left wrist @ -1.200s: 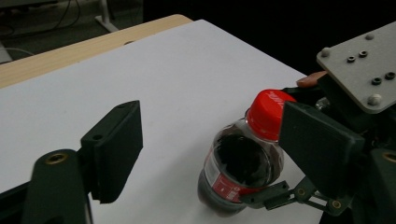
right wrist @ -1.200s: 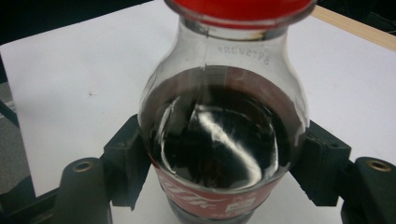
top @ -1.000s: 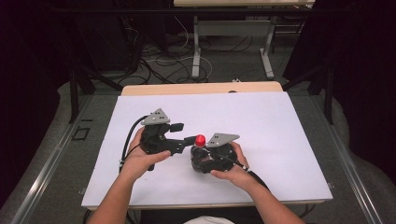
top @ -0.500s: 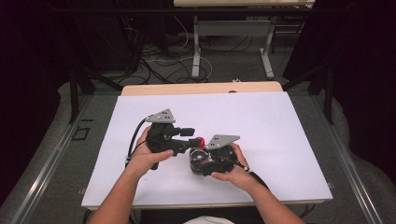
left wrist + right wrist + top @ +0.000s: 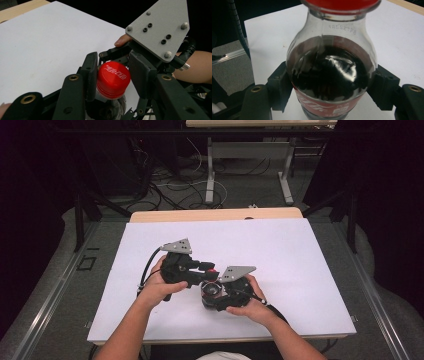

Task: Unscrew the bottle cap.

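Note:
A cola bottle (image 5: 332,72) with dark liquid and a red label stands between the pads of my right gripper (image 5: 333,92), which is shut on its body. In the high view that right gripper (image 5: 214,293) sits near the table's front middle, and the bottle's red cap (image 5: 212,269) peeks out above it. My left gripper (image 5: 206,268) reaches in from the left. Its jaws have just been closing, and its pads (image 5: 91,72) now press both sides of the red cap (image 5: 113,79). The left gripper (image 5: 112,73) is shut on that cap.
A white sheet (image 5: 290,255) covers the table, with a wooden edge (image 5: 215,214) behind it. The right gripper's grey plate (image 5: 160,27) and a fingertip (image 5: 121,40) sit just behind the cap. Cables and table legs (image 5: 210,170) lie on the floor beyond.
My left gripper has shifted right onto the bottle's top and its jaws have closed around the red cap. The right gripper and bottle have stayed put.

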A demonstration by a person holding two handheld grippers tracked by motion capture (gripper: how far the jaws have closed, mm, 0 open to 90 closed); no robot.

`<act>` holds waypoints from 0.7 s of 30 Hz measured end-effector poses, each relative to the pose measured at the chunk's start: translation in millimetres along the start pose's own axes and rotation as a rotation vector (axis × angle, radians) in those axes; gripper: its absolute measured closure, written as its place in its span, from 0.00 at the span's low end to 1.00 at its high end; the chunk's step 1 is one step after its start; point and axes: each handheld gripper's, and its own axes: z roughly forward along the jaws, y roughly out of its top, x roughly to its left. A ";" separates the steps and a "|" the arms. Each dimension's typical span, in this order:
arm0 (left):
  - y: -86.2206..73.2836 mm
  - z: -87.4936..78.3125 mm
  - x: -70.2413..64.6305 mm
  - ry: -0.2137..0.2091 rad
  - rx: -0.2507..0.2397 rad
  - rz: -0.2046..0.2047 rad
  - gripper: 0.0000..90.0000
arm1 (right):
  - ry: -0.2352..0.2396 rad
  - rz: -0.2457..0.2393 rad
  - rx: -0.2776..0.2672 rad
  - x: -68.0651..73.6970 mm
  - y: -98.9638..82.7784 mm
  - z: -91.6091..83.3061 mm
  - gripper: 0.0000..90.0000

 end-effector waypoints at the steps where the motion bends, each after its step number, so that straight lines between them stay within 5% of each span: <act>1: -0.1 0.2 -1.1 0.013 0.006 0.007 0.67 | -0.003 0.001 -0.001 0.2 -0.2 0.5 0.33; 8: 1.2 2.3 -10.4 0.091 -0.003 -0.006 0.68 | -0.022 0.014 0.000 0.2 0.3 0.3 0.33; 11: 3.2 7.8 -21.3 0.201 -0.017 -0.015 0.68 | -0.056 0.031 -0.017 -0.3 0.3 0.5 0.33; 12: 3.2 7.8 -21.3 0.201 -0.017 -0.015 0.68 | -0.067 0.036 -0.017 -0.1 0.3 0.5 0.33; 13: 4.5 11.2 -28.1 0.269 -0.014 -0.028 0.68 | -0.079 0.035 -0.016 -0.2 0.0 0.5 0.33; 16: 5.5 17.6 -38.4 0.379 -0.025 -0.056 0.68 | -0.114 0.030 -0.003 -0.5 0.4 0.4 0.33; 21: 6.2 26.0 -51.8 0.495 -0.057 -0.110 0.68 | -0.174 0.042 0.000 2.3 0.6 0.4 0.33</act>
